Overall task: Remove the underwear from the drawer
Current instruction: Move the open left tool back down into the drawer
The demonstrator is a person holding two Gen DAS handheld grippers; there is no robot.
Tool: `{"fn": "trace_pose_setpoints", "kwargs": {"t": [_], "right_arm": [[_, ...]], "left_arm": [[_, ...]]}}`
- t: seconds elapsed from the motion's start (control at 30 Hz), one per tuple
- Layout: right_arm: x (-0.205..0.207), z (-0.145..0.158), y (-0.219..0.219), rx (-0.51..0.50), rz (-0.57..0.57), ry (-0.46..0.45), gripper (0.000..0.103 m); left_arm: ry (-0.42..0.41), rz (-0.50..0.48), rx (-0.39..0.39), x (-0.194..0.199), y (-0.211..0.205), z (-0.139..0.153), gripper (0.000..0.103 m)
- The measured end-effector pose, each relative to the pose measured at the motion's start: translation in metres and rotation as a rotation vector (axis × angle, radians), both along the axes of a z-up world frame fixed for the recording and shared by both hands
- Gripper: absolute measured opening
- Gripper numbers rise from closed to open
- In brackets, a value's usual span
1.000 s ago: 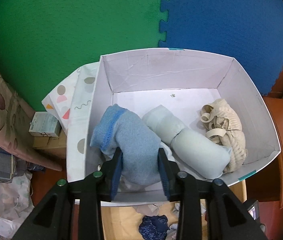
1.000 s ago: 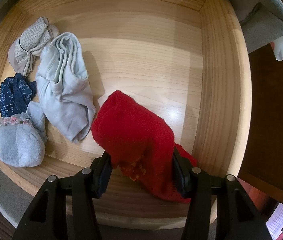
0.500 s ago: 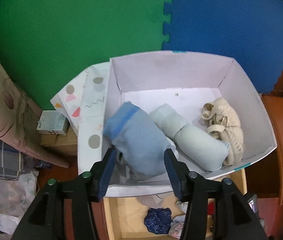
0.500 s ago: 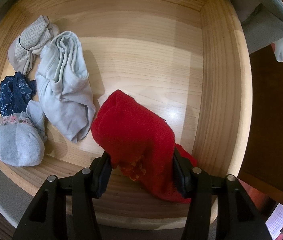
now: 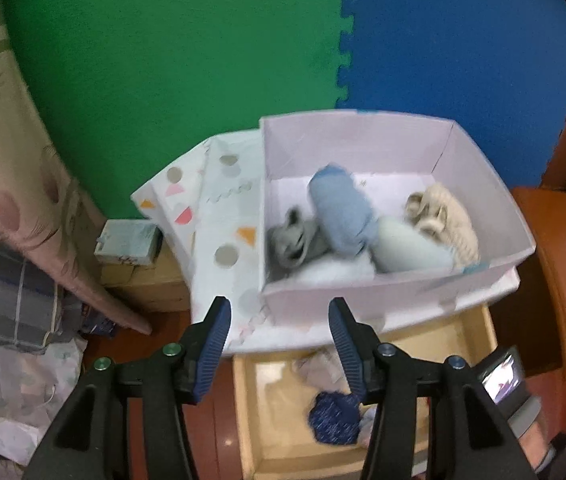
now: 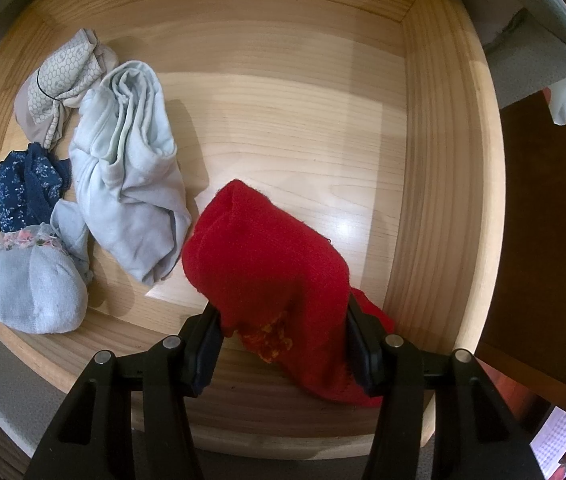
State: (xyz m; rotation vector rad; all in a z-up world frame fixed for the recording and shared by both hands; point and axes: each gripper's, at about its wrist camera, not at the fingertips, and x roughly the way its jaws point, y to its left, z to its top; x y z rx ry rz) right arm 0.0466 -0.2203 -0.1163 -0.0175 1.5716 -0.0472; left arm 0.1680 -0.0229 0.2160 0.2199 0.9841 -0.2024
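Note:
My left gripper is open and empty, pulled back above the near edge of the white box. In the box lie a blue rolled piece, a grey piece, a pale roll and a cream lacy piece. My right gripper points down into the wooden drawer and is shut on a red knit piece. Still in the drawer are a pale blue garment, a navy floral piece, a beige patterned piece and a light blue bundle.
The box stands on a patterned lid above the open drawer. Green and blue foam mats cover the floor behind. A small carton and striped bedding sit on the left; a brown cabinet edge is on the right.
My left gripper opened and let go of the blue rolled piece, which now lies in the box, then drew back and up. The right gripper and its red piece have not moved.

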Motion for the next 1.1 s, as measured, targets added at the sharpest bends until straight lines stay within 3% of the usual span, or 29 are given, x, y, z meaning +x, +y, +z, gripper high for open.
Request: {"fn": "trace_pose_setpoints", "kwargs": {"t": [0.23, 0.4, 0.57, 0.73, 1.1], "right_arm": [[0.000, 0.001, 0.002, -0.007, 0.000, -0.002, 0.050], [0.000, 0.005, 0.003, -0.008, -0.002, -0.009, 0.047], [0.001, 0.010, 0.002, 0.000, -0.009, -0.009, 0.045], [0.003, 0.017, -0.003, 0.011, -0.027, -0.020, 0.042], [0.010, 0.056, -0.013, 0.030, -0.053, -0.067, 0.040]], "left_arm": [[0.011, 0.066, 0.039, -0.043, 0.032, -0.057, 0.052], [0.069, 0.129, 0.032, -0.054, 0.047, -0.107, 0.052], [0.081, 0.131, 0.086, -0.064, 0.046, -0.145, 0.052], [0.147, 0.143, 0.045, -0.068, 0.050, -0.181, 0.052], [0.161, 0.174, 0.019, -0.074, 0.060, -0.209, 0.053]]}}
